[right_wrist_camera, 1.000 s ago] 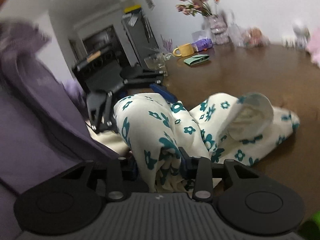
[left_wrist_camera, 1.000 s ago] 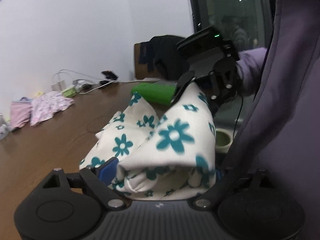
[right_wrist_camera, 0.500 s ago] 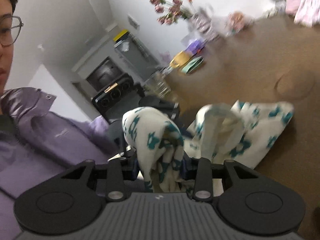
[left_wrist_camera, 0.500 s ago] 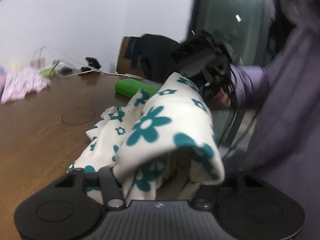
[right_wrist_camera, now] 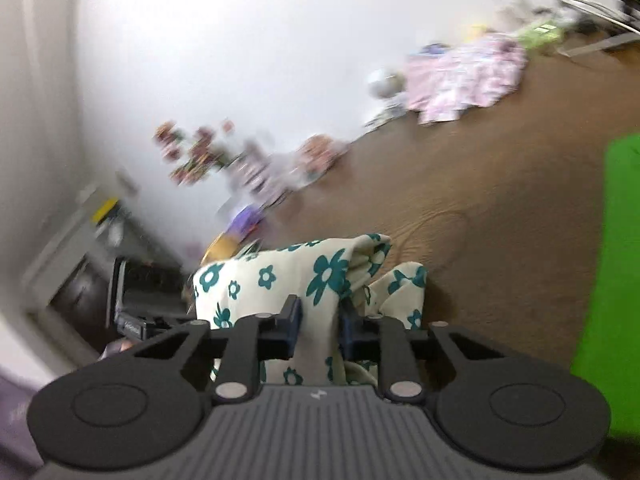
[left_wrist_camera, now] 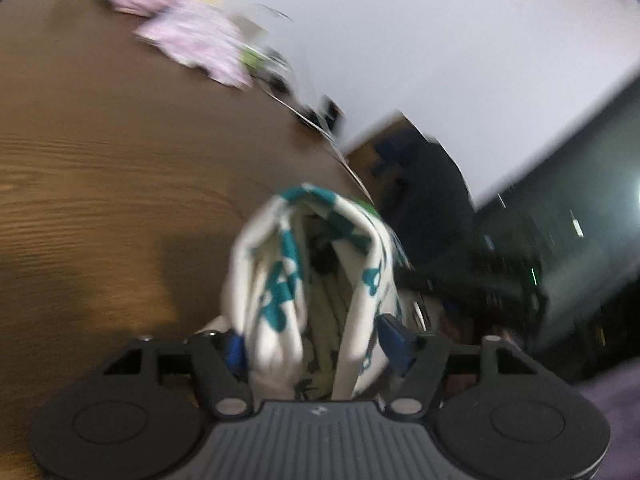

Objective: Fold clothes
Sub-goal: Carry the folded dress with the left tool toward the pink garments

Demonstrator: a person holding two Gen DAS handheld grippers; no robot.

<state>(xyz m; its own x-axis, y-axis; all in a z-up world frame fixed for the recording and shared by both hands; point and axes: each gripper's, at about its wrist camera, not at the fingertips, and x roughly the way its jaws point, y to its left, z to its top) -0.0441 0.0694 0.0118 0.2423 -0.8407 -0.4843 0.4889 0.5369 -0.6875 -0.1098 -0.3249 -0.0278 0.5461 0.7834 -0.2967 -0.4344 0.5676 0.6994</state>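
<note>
While both cameras sit tilted and the pictures are blurred, the white cloth with teal flowers (left_wrist_camera: 280, 280) shows clearly in each, held up over the brown wooden table (left_wrist_camera: 100, 184) between the two tongs. In the left wrist view the left tongs (left_wrist_camera: 314, 350) have a thick bunch of the cloth between their blue pads; the jaws are opening, with the folds still filling the gap and the fabric touching both pads. The cloth rises from there in two upright folds with a hollow between them, and beyond it, to the right, the black body of the right tongs (left_wrist_camera: 492, 284) is in view.

In the right wrist view the right tongs (right_wrist_camera: 319, 328) stand narrow and are closing, their pads pinching a gathered strip of the same cloth (right_wrist_camera: 280, 276). The fabric spreads away from the jaws to the left, and a smaller flap hangs to the right over the table (right_wrist_camera: 500, 184). The black left tongs (right_wrist_camera: 144, 300) show just left of the cloth.

Farther along the table lies a pink patterned garment (right_wrist_camera: 464, 76), well apart from the held cloth. A bright green thing (right_wrist_camera: 608, 280) fills the right edge of that view, and a blurred bunch of flowers (right_wrist_camera: 192, 156) stands near the wall.
</note>
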